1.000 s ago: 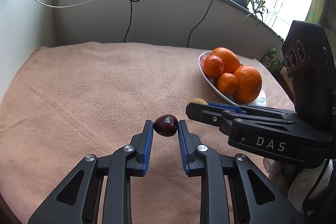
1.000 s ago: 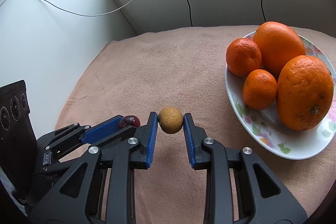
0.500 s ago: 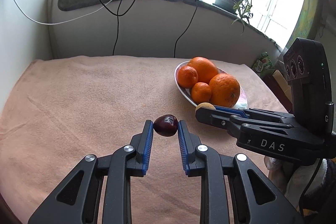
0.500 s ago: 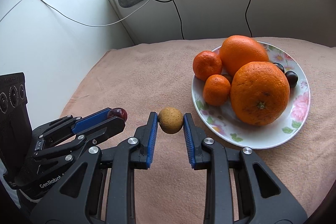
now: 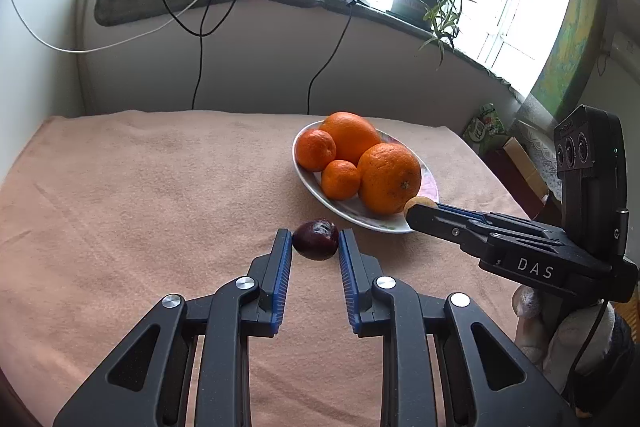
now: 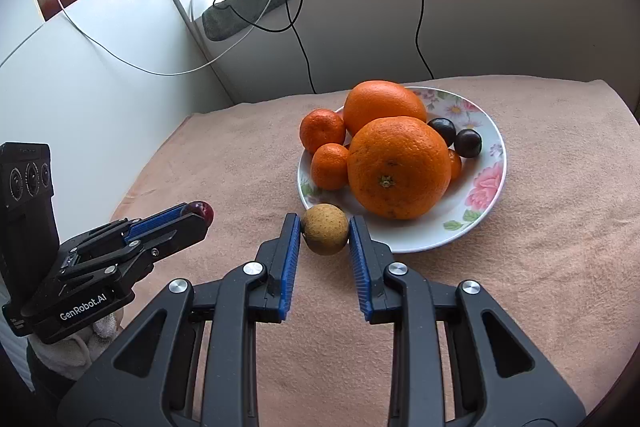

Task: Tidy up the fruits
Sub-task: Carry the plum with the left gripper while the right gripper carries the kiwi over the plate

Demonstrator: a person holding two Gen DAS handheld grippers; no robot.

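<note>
The left gripper [image 5: 315,245], black with blue ribbed pads, is clamped on a small dark red plum-like fruit [image 5: 315,239] held above the peach-coloured towel-covered table [image 5: 140,187], just short of the near rim of the white floral plate [image 6: 472,223]; the right gripper [image 6: 325,237] is clamped on a small round tan-brown speckled fruit [image 6: 325,234] right at that plate's near edge. The plate holds two large oranges [image 6: 398,167], small tangerines [image 6: 322,130] and two dark round fruits [image 6: 467,143] at its far side
</note>
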